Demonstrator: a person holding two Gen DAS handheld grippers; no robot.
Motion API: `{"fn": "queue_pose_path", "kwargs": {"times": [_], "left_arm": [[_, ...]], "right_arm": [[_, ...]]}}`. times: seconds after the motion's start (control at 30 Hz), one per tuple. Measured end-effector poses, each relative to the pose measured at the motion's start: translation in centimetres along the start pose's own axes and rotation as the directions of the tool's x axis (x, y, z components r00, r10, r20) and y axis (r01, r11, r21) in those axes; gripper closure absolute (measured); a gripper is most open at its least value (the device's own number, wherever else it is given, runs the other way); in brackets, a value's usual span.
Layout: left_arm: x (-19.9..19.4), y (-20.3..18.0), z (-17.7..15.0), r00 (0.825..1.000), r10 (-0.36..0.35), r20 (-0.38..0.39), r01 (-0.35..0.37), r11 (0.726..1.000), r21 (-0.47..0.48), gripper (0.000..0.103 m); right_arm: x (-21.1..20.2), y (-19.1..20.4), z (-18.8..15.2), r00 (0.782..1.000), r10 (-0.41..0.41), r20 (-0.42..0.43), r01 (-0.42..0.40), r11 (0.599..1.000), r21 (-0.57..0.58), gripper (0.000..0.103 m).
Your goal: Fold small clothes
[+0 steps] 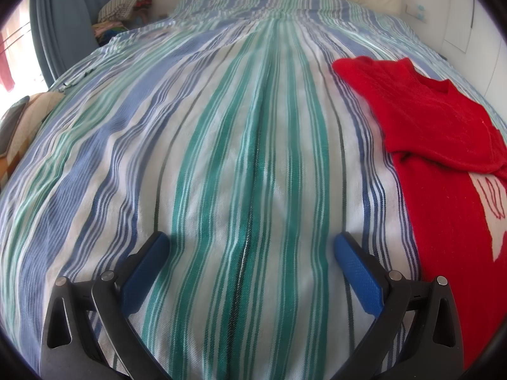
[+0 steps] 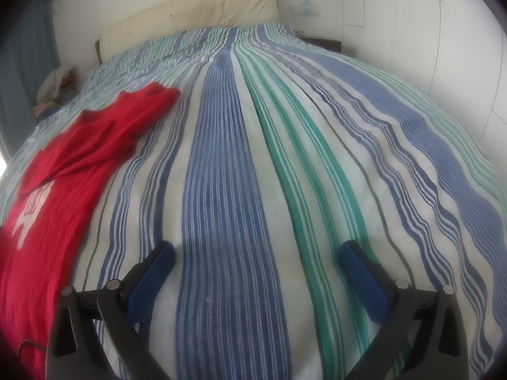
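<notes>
A bed [image 1: 240,145] under a coverlet striped blue, green and white fills both views. At 12 o'clock a cream padded headboard [image 2: 190,15] stands against a white wall [image 2: 396,31]. In the left wrist view, blue curtains [image 1: 60,22] hang at 10 o'clock beside a bright window [image 1: 16,50], with a heap of folded cloth [image 1: 123,6] near the bed's far corner. Daylight is soft and even.

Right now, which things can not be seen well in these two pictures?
- Red garment: left wrist view cuts it at the right edge; right wrist view at the left edge.
- Its white print: partly under a folded-over layer, design unreadable.
- Pile of clothes beside the bed: too small to tell.
- Striped bedspread: blurred near each hand-held gripper.
</notes>
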State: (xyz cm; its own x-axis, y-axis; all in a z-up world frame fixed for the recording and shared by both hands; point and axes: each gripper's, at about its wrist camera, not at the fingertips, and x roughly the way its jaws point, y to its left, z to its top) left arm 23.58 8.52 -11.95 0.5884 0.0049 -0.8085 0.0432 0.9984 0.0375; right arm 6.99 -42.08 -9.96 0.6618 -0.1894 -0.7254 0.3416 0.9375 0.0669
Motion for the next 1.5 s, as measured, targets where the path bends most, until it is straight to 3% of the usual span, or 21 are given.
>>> {"fn": "queue_pose_path", "kwargs": {"times": [0.67, 0.77, 0.83, 0.93, 1.03, 1.13, 1.2, 1.27, 1.37, 1.43, 1.47, 1.5], "left_arm": [[-0.1, 0.3, 0.0, 1.0, -0.009, 0.004, 0.009, 1.0, -0.004, 0.0], [-1.6, 1.4, 0.4, 0.998, -0.047, -0.041, 0.045, 0.998, -0.032, 0.002], [-4.6, 2.8, 0.2, 0.993, -0.121, -0.01, 0.12, 0.989, -0.086, 0.002], [-9.0, 3.6, -1.3, 0.966, -0.258, 0.022, 0.259, 0.961, -0.093, 0.001], [-11.0, 2.4, -4.4, 0.934, -0.354, -0.038, 0.353, 0.935, -0.036, 0.001], [-11.4, -0.3, -7.7, 0.906, -0.405, -0.119, 0.407, 0.913, -0.01, 0.002], [-11.8, -2.6, -9.5, 0.874, -0.46, -0.156, 0.467, 0.884, 0.006, 0.002], [-12.2, -4.9, -10.7, 0.86, -0.479, -0.175, 0.494, 0.868, 0.051, 0.006], [-12.3, -6.5, -11.6, 0.886, -0.419, -0.198, 0.445, 0.888, 0.111, 0.025], [-12.5, -6.3, -11.9, 0.889, -0.414, -0.197, 0.438, 0.894, 0.098, 0.031], [-12.6, -6.0, -11.9, 0.887, -0.418, -0.196, 0.441, 0.893, 0.088, 0.042], [-12.6, -5.7, -12.0, 0.885, -0.42, -0.2, 0.442, 0.894, 0.077, 0.063]], "right_arm": [[0.0, -0.1, -0.1, 1.0, -0.003, -0.002, 0.003, 1.0, -0.001, 0.001], [0.0, -0.2, 0.0, 1.0, 0.0, -0.013, 0.0, 1.0, -0.001, 0.001], [-0.5, -0.3, 0.6, 0.999, 0.03, -0.04, -0.03, 0.999, -0.01, 0.001], [-4.1, 0.2, 2.1, 0.995, 0.084, -0.062, -0.088, 0.994, -0.064, 0.002], [-10.0, 2.1, 2.6, 0.988, 0.139, -0.067, -0.15, 0.972, -0.181, 0.001], [-14.1, 4.0, 1.3, 0.948, 0.282, -0.145, -0.305, 0.937, -0.169, 0.001], [-14.9, 5.8, -0.9, 0.898, 0.386, -0.214, -0.415, 0.903, -0.112, 0.001], [-14.3, 8.5, -3.6, 0.85, 0.446, -0.279, -0.485, 0.87, -0.087, 0.002], [-12.4, 11.7, -7.0, 0.825, 0.449, -0.343, -0.51, 0.853, -0.111, 0.005], [-10.8, 12.5, -8.7, 0.816, 0.427, -0.39, -0.495, 0.864, -0.089, 0.01], [-10.1, 12.4, -9.3, 0.803, 0.438, -0.405, -0.498, 0.865, -0.051, 0.014], [-9.6, 12.1, -9.8, 0.791, 0.456, -0.408, -0.502, 0.865, -0.007, 0.018]]}}
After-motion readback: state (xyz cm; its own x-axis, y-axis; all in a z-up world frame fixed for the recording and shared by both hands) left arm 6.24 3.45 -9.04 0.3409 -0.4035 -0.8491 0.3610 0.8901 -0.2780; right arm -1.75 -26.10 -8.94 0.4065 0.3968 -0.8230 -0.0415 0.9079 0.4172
